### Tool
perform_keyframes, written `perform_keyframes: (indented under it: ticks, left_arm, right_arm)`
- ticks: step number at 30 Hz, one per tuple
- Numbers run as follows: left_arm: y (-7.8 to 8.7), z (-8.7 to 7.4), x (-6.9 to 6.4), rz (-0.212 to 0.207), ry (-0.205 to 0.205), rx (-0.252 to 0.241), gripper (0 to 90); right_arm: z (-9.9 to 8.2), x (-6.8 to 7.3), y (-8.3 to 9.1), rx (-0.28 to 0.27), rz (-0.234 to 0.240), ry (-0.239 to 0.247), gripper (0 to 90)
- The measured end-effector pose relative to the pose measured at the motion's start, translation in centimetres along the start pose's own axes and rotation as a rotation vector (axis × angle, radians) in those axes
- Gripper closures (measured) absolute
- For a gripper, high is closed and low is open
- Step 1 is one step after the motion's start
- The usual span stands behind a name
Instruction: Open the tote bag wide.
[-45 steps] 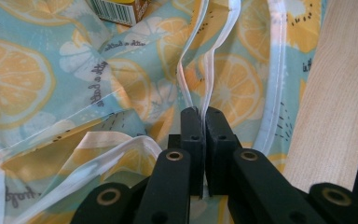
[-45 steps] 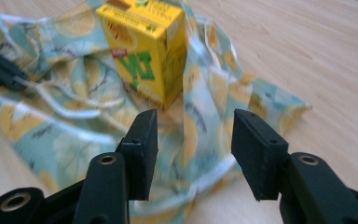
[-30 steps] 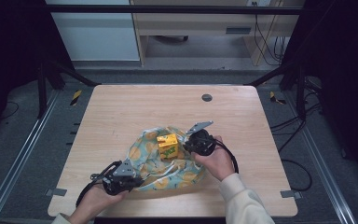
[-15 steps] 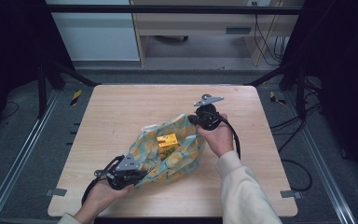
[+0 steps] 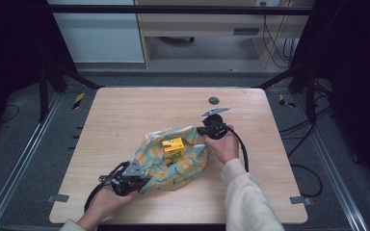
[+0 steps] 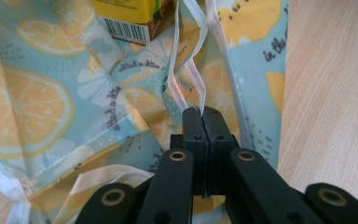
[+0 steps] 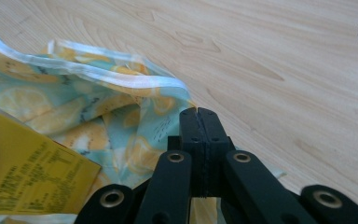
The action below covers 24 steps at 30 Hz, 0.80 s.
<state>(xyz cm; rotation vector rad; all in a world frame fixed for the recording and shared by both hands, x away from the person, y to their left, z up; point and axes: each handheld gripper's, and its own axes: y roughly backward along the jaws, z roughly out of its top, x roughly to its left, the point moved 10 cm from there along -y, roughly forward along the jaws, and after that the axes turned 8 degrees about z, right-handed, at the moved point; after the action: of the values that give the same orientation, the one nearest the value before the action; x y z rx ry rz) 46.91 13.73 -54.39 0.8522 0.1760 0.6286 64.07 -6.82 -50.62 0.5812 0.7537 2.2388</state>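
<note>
A light-blue cloth (image 5: 185, 166) printed with lemon slices lies on the table, and a small yellow carton (image 5: 173, 148) rests on it. At the cloth's near left corner my left gripper (image 5: 142, 176) is shut, and the left gripper view shows thin white cords (image 6: 186, 79) pinched between the closed jaws of the left gripper (image 6: 203, 112). My right gripper (image 5: 204, 133) holds the far right corner. In the right gripper view the right gripper (image 7: 198, 112) is shut with the cloth (image 7: 98, 107) running under its tips and the carton (image 7: 23, 172) at the lower left.
The wooden table (image 5: 125, 110) has a small dark round insert (image 5: 214, 100) near its far edge, just beyond the right gripper. Black cables trail from both grippers. Metal rails and floor cables surround the table.
My right gripper has moved away to the far right, drawing the cloth's corner with it, so the cloth lies more spread out. The left gripper has stayed in place.
</note>
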Motion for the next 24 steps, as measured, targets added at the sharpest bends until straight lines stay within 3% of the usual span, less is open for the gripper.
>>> perform_keyframes:
  ticks: [8, 15, 20, 24]
  left_arm:
    - [0.0, -0.5, -0.3, -0.006, -0.016, 0.022, 89.4]
    - [-0.1, -0.7, -0.6, -0.017, -0.019, 0.025, 88.6]
    - [0.0, -0.7, -0.4, -0.001, -0.032, 0.015, 86.0]
    - [0.1, -0.4, 0.0, 0.023, -0.015, -0.014, 80.1]
  right_arm:
    - [-1.2, -0.5, -0.5, 0.029, 0.001, -0.017, 89.0]
    - [-1.5, -0.1, -0.6, 0.074, -0.034, 0.064, 84.3]
    - [-1.2, -0.2, -0.2, 0.049, -0.051, 0.054, 69.8]
    - [-0.8, -0.1, 0.4, 0.022, -0.052, 0.032, 55.4]
